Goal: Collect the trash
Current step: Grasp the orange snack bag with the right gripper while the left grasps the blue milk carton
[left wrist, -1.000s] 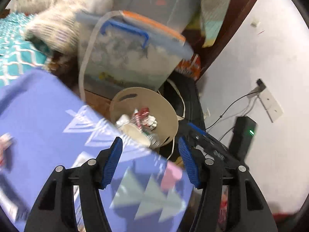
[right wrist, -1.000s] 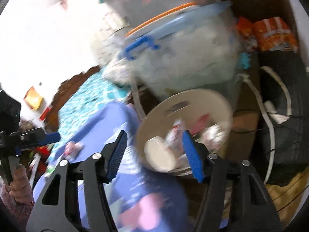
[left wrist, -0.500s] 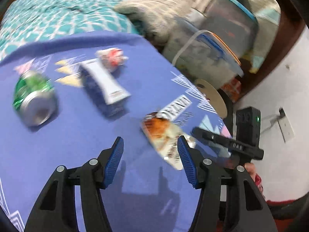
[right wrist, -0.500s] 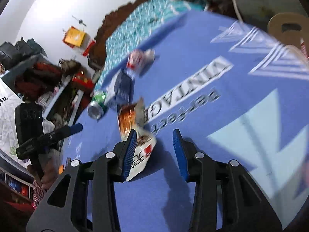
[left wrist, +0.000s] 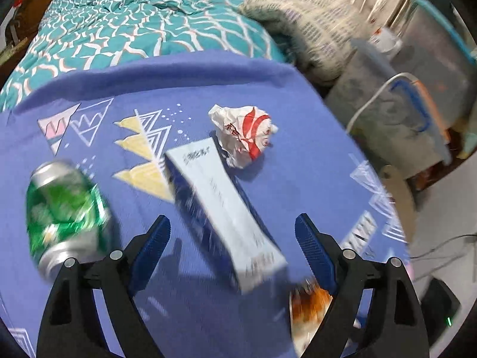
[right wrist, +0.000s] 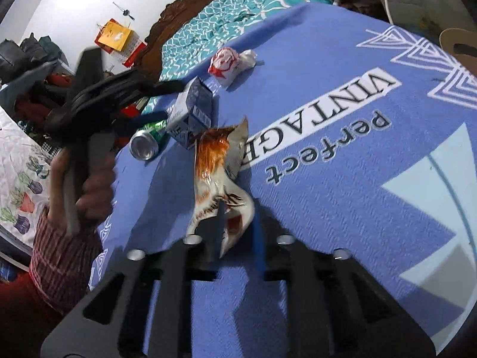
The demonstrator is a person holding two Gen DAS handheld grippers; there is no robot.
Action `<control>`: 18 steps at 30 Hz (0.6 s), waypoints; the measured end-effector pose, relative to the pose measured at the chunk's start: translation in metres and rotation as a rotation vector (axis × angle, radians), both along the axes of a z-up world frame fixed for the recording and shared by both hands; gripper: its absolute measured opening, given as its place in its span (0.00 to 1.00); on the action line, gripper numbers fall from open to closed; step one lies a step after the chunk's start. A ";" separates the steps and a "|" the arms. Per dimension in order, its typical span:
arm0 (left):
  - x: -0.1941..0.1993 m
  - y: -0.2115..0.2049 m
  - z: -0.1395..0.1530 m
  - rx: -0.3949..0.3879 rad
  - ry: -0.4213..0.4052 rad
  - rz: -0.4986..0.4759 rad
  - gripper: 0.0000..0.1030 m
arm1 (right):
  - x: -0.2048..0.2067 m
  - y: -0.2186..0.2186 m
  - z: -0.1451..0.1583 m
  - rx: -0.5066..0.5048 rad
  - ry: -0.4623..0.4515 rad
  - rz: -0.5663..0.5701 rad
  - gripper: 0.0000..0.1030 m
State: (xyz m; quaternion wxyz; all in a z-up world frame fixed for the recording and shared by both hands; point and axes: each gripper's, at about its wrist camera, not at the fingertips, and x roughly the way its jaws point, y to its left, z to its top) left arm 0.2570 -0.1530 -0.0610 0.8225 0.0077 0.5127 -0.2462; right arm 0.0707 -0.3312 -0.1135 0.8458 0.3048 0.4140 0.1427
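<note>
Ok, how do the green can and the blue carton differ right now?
The green can is a shiny round cylinder; the blue carton is a long flat-sided box. The can lies outside the open left gripper; the carton lies between its fingers, not yet pinched. Both lie on their sides on the purple cloth.

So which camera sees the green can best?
The left wrist view: the green can lies big and close on the purple cloth, though blurred. The right wrist view shows it small, partly behind the blue box.
</note>
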 end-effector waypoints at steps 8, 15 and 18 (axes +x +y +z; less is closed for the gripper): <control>-0.029 0.010 -0.008 0.060 -0.022 -0.033 0.55 | -0.038 -0.025 0.018 0.031 -0.054 -0.102 0.08; -0.139 0.049 0.001 -0.073 0.025 -0.231 0.54 | -0.077 -0.032 0.015 0.005 -0.038 -0.151 0.09; -0.172 0.048 0.000 -0.098 0.041 -0.291 0.54 | -0.084 -0.023 0.002 0.074 -0.003 -0.092 0.11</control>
